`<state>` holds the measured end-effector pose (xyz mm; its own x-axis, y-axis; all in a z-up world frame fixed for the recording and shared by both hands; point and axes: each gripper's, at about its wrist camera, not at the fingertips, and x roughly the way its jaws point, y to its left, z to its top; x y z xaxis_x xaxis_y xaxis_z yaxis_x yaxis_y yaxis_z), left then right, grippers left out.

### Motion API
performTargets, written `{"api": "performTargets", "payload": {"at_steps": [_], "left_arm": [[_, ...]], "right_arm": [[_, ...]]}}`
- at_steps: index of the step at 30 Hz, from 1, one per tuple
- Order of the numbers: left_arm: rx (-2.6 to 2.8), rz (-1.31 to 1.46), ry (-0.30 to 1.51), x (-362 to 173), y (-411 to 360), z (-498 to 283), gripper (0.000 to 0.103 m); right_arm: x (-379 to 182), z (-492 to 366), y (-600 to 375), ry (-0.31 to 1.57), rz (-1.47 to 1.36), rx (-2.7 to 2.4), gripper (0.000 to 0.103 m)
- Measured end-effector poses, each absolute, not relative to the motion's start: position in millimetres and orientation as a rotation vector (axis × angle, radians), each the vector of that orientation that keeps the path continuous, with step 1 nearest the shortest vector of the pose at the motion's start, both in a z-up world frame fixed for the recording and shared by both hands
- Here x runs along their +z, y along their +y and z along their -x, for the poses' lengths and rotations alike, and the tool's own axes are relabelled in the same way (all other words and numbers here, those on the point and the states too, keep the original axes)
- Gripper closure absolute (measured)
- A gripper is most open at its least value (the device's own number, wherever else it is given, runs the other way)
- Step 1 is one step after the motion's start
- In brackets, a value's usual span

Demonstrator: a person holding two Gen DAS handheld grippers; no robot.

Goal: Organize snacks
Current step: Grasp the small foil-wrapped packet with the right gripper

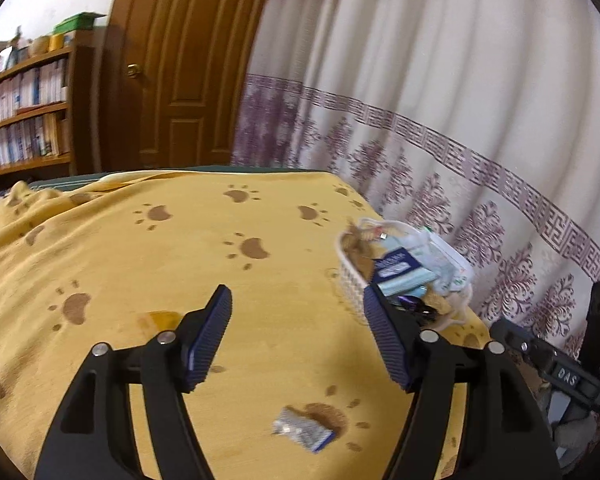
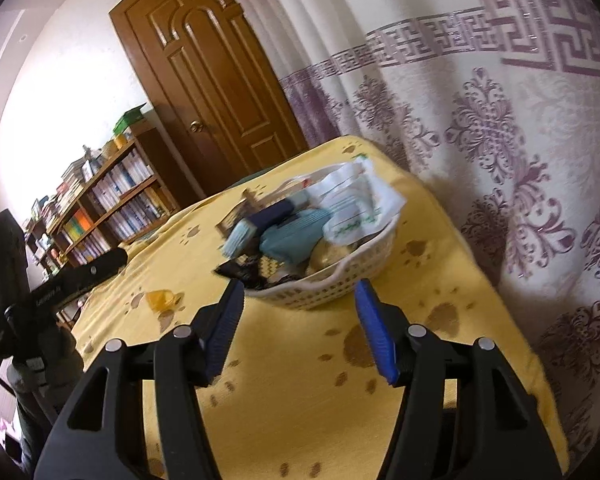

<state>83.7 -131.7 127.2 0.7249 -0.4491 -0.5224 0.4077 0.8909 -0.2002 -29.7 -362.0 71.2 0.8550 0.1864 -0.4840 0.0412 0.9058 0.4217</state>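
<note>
A basket [image 2: 332, 280] is sitting on the cloth-covered table [image 2: 300, 400] near its far right edge, just before the curtain [image 2: 500, 160], with snack packets [image 2: 296, 232] piling inside it. A small wrapped snack [image 1: 302, 434] is lying on the cloth well left of the basket, nearer the front. Another small packet [image 2: 162, 299] is lying farther left. A bookshelf [image 1: 28, 112] and door [image 1: 188, 68] are standing behind the table
</note>
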Motion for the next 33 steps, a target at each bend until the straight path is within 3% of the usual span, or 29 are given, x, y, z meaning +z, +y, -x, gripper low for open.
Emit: {"api": "performTargets", "payload": {"at_steps": [33], "left_arm": [[-0.233, 0.265, 0.723, 64, 2, -91, 0.033]], "right_arm": [[18, -20, -190, 0.820, -0.086, 0.358, 0.044]]}}
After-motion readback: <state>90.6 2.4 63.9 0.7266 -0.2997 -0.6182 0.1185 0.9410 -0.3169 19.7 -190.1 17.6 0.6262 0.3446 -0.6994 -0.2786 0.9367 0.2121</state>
